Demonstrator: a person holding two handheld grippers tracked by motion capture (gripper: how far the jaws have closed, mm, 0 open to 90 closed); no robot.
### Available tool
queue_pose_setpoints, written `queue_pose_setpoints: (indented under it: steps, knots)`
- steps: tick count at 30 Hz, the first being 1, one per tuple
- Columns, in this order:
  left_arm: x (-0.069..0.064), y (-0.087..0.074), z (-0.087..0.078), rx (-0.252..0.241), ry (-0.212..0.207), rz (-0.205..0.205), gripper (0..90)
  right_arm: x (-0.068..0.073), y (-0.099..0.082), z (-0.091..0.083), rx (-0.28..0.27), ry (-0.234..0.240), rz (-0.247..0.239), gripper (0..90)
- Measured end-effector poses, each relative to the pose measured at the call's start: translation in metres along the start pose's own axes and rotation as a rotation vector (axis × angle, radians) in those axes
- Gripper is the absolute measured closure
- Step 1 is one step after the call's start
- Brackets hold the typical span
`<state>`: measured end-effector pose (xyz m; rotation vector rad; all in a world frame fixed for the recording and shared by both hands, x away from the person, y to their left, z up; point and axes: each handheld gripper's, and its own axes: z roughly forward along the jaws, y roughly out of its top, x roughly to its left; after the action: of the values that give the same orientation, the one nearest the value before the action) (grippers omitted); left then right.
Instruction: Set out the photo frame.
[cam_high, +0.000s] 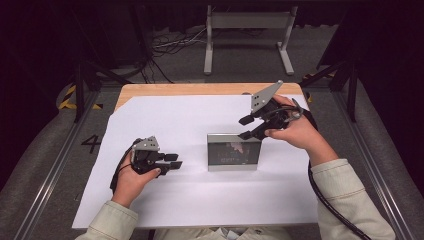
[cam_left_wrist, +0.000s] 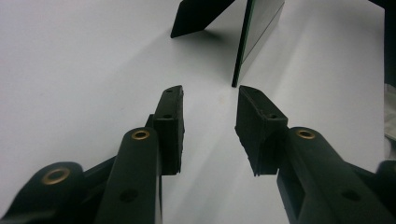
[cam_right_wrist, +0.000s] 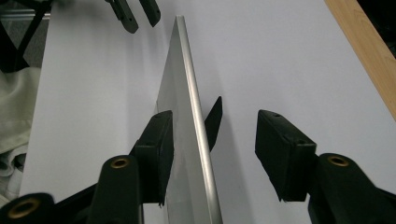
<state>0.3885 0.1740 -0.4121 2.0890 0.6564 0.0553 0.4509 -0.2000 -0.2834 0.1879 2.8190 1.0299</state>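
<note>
White sheet open around standing frame; right gripper jaws straddle top edge.

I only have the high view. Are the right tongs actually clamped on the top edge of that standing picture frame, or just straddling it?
Observer: Just straddling it. In the right gripper view the right tongs stand open astride the picture frame. One pad is well clear of its back and the other is close by its front face.
Operator: What keeps it upright?
Observer: A black prop angles out behind it onto the white sheet.
Operator: And my other hand?
Observer: The left tongs are open with nothing between them. They point at the frame's side edge and stop short of it.
</note>
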Motion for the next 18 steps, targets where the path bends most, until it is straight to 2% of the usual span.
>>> queue_pose_setpoints:
  steps: [4,13,18]
  knots:
    - [-0.001,0.0,-0.002,-0.008,0.014,-0.003,60.3,0.003,-0.005,-0.012,-0.039,-0.018,0.029,44.7]
    - [-0.002,-0.001,-0.004,-0.004,0.023,0.008,57.5,0.009,-0.02,-0.038,-0.069,-0.049,0.069,42.8]
    - [-0.001,-0.005,-0.008,-0.01,0.028,-0.007,57.6,0.01,-0.029,-0.048,-0.076,-0.072,0.088,41.2]
